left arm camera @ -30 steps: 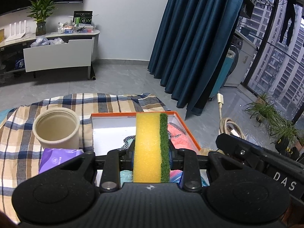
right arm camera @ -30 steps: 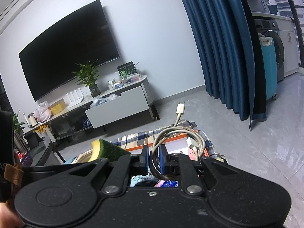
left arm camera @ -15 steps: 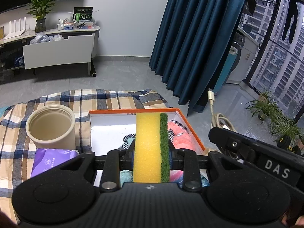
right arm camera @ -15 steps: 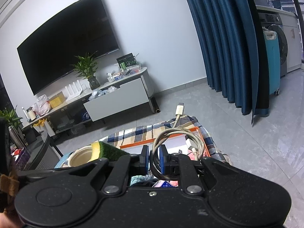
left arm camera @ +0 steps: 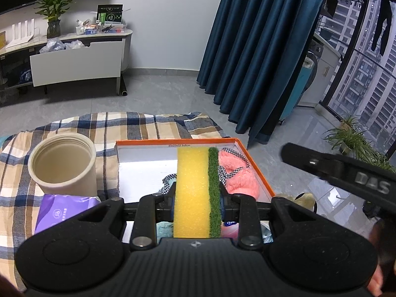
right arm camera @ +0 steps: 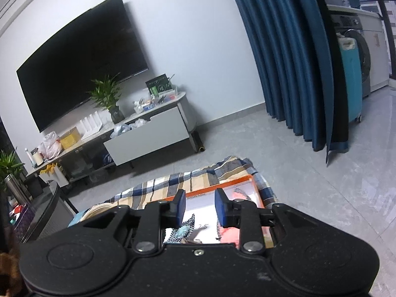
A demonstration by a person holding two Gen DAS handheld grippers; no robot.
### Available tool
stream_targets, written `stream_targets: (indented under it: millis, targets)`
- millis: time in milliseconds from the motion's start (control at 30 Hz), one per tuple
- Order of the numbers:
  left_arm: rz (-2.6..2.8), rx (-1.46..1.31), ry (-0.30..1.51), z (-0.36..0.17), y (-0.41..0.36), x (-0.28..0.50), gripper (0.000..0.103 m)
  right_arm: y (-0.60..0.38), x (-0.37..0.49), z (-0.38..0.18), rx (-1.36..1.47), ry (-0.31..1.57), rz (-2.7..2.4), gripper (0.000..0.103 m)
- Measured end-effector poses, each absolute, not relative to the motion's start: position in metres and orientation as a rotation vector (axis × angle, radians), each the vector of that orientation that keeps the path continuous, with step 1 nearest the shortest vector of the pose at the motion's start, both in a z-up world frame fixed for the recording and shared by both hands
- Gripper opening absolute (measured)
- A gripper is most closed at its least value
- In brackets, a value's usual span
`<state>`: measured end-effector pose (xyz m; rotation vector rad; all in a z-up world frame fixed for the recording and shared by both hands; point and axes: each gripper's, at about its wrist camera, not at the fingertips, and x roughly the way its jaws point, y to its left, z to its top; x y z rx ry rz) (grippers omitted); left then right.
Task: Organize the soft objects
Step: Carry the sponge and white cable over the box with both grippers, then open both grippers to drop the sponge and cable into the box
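Left wrist view: a sponge was clamped upright in the left gripper above the orange box on the plaid blanket. The right gripper jaws were opening, nothing between them.

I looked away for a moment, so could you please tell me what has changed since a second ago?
The right gripper has let go of the coiled white cable, which is no longer in view; its jaws are opening with nothing between them. The left gripper still clamps the yellow and green sponge above the orange-rimmed cardboard box.
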<state>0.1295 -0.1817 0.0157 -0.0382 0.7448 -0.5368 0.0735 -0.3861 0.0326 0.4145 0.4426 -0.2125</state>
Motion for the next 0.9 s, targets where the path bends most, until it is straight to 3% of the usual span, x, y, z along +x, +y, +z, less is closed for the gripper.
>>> stream_targets:
  millis: [433,500,900]
  targets:
    - [-0.575,0.062,0.681,0.027,-0.198,0.155,0.034,-0.386,0.040,0.043,0.422,0.404,-0.226,0.033]
    - [-0.589,0.060,0.675,0.026,-0.199,0.153,0.058,-0.383,0.038,0.044,0.418,0.407,-0.219,0.033]
    - [-0.564,0.067,0.627,0.043,-0.187,0.128,0.080,-0.376,0.021,0.050,0.412,0.404,-0.196,0.034]
